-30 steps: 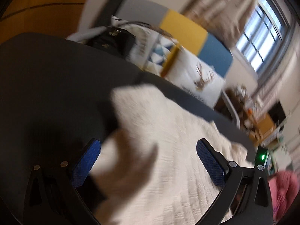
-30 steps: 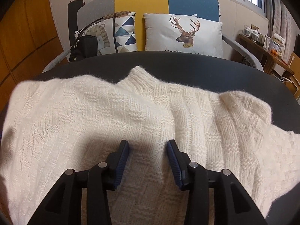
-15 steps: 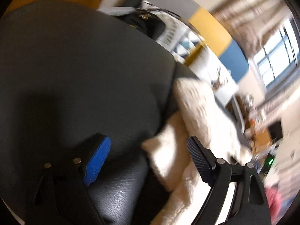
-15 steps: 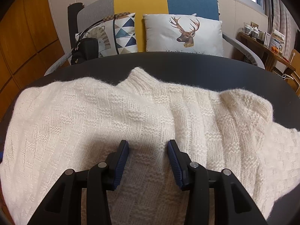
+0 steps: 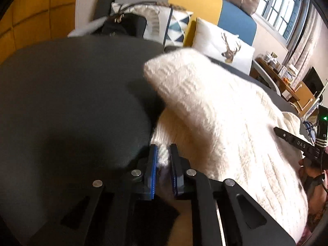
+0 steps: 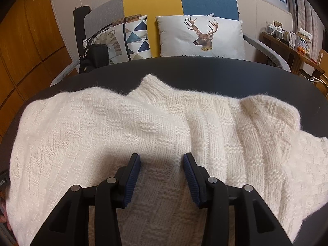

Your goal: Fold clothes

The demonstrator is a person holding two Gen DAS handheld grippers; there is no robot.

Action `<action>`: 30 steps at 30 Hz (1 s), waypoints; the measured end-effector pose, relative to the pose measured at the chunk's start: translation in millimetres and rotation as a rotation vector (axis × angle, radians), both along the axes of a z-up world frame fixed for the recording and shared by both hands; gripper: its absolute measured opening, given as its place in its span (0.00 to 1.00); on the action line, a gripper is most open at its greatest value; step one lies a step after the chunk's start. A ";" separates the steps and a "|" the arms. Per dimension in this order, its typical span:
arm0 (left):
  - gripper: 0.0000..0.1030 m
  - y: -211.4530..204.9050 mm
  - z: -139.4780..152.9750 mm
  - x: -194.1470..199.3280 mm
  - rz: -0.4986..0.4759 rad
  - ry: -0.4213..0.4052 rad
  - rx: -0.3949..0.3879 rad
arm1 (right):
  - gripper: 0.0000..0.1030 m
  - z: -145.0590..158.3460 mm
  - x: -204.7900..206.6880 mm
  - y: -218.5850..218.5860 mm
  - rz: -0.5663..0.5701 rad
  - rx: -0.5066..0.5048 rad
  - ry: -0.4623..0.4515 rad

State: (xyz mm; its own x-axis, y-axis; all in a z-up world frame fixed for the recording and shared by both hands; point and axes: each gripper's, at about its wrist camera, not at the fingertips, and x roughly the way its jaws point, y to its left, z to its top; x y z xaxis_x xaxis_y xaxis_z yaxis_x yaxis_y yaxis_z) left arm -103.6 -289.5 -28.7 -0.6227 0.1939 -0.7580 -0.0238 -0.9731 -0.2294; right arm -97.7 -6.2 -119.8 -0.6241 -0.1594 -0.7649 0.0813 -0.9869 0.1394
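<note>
Sofa (image 6: 178, 2) in grey, yellow, blue holds two cushions (image 6: 202, 37); wood panelling (image 6: 30, 41) left; window (image 5: 280, 6) right.

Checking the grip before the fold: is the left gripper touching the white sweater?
Touching. The left wrist view shows the left gripper shut on an edge of the white sweater, knit pinched between both pads.

**Background items in view**

We are observing a dark table (image 6: 205, 71) standing before a sofa (image 6: 178, 2) with grey, yellow and blue back panels. A deer-print cushion (image 6: 202, 37) is leaning beside a triangle-pattern cushion (image 6: 137, 39). A black bag (image 6: 94, 57) is sitting at the sofa's left end. A cluttered wooden shelf (image 6: 291, 41) is standing under the window (image 5: 280, 10).
</note>
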 end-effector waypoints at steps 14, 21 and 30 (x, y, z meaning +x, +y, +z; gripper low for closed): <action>0.07 -73.9 97.3 0.5 0.149 0.230 0.055 | 0.44 -0.2 0.3 -1.8 -0.002 -0.001 0.000; 0.07 -135.5 113.4 -6.5 0.300 0.248 -0.034 | 0.44 -0.9 -0.5 0.9 0.001 0.004 0.000; 0.07 -199.7 84.3 13.1 0.472 0.181 -0.092 | 0.44 -1.2 0.3 -0.8 0.000 0.013 0.001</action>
